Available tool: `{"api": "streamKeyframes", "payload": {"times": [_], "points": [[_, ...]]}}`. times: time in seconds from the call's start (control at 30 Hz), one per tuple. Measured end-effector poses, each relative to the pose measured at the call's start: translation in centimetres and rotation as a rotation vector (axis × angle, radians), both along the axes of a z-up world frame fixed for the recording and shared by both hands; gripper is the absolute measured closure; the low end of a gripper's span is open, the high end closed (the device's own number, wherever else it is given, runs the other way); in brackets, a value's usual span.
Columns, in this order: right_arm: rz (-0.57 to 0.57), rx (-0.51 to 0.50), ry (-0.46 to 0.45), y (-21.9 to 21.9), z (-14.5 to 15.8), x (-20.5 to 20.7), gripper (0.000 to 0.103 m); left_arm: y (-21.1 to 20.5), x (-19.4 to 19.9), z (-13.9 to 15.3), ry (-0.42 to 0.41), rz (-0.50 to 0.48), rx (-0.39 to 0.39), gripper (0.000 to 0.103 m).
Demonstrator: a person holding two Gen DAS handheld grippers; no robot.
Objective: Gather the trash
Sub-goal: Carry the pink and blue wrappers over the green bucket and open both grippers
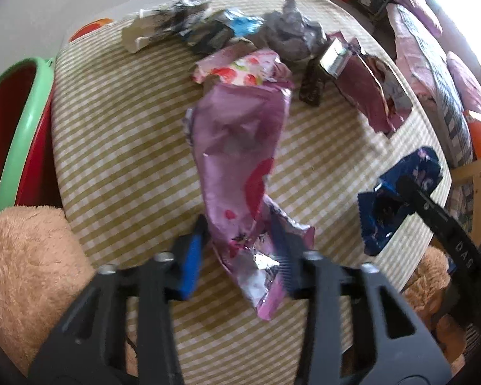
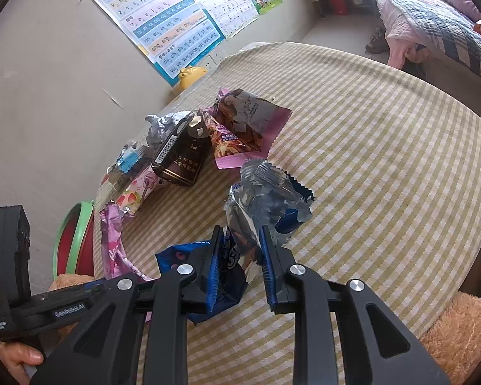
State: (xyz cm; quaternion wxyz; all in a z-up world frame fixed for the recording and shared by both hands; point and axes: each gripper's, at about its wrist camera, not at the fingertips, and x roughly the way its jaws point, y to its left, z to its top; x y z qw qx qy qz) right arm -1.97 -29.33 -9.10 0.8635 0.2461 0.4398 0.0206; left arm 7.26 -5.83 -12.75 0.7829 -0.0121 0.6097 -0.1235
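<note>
In the left wrist view, a red bucket with a green rim (image 1: 19, 122) stands at the left edge, beside the round table with its striped cloth (image 1: 118, 134). A tan plush toy (image 1: 25, 269) fills the lower left corner. Along the top of the table lies a row of trash: a crumpled silver wrapper (image 1: 163, 22), a blue and black wrapper (image 1: 224, 29) and a grey crumpled ball (image 1: 291, 35). A strawberry-print wrapper (image 1: 240, 70) lies just below them. In the middle, the long pink wrapper (image 1: 240, 154) runs down the frame, and the left gripper (image 1: 240, 250) is clamped on its lower end, blue pads pressing from both sides. To the right sit a dark box (image 1: 314, 86) and a maroon packet (image 1: 368, 96). At the right edge, a blue wrapper (image 1: 397, 199) hangs in the black finger of the other tool.

In the right wrist view, the left tool's body (image 2: 12, 256) rises at the lower left, with a hand (image 2: 19, 359) below it. The bucket (image 2: 77, 237) shows behind it. The pile of trash sits in the centre left. The right gripper (image 2: 240, 256) is closed on the blue wrapper (image 2: 221, 276), whose silver inside (image 2: 263, 199) sticks up above the fingers. A bed (image 2: 433, 22) is at the upper right.
</note>
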Motion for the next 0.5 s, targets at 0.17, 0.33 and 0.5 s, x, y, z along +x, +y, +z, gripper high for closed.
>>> {"api": "streamKeyframes", "payload": {"times": [0.17,0.33,0.5], "points": [[-0.005,-0.003,0.004,0.0,0.0,-0.1,0.081,0.1,0.1,0.0,-0.003,0.007,0.001,0.081],[-0.014,-0.012,0.011,0.2,0.1,-0.1,0.081,1.5,0.0,0.7,-0.021,0.036,-0.009,0.084],[-0.021,-0.043,0.012,0.4,0.4,-0.5,0.081,2.3,-0.2,2.0,-0.064,0.050,-0.019,0.084]]}}
